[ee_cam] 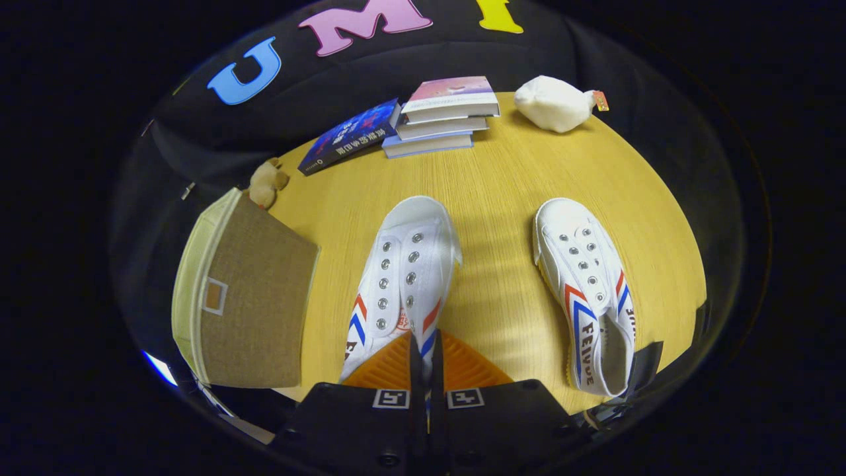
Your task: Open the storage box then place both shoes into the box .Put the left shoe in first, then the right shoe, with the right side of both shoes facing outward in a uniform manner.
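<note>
Gripper [426, 370] fingers clamped together on side wall of white canvas shoe with red-blue chevrons [403, 277], on wooden table [502, 165]. Second matching shoe [588, 291] right. Tan fabric storage box [254, 297] left. Keep firm pinch; carry level toward box.

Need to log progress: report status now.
Gripper shut on the near shoe's side wall. Second shoe apart on table. Storage box beside it, lid closed. Path clear.

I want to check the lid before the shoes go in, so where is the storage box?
In the gripper view the storage box sits left of the fingers, beside the shoe the gripper grips.
</note>
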Available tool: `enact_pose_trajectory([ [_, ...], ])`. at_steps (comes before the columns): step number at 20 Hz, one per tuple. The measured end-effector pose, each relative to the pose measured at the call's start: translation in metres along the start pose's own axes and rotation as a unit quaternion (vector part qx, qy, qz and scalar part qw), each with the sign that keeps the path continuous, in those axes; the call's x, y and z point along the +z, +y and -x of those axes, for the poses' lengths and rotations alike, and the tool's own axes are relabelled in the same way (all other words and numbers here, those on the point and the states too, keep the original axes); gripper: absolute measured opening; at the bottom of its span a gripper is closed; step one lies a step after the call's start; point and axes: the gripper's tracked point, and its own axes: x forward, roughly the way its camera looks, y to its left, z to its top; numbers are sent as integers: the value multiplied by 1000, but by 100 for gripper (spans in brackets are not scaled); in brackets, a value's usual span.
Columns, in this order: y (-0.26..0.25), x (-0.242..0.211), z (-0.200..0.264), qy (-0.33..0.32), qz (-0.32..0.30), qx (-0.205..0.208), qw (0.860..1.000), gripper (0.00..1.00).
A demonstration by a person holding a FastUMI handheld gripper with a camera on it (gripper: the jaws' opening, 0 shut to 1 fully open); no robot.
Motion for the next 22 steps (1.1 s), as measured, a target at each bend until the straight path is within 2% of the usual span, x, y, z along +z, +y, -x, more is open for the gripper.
enact_pose_trajectory([
  [5, 49, 48, 65, -50, -16, 33, 998, 6],
  [9, 117, 67, 93, -53, -17, 83, 995, 6],
  [14, 213, 69, 100, -38, -17, 178, 983, 6],
  [19, 281, 40, 79, 9, 1, 212, 977, 6],
  [22, 298, 23, 60, 29, 14, 209, 977, 6],
])
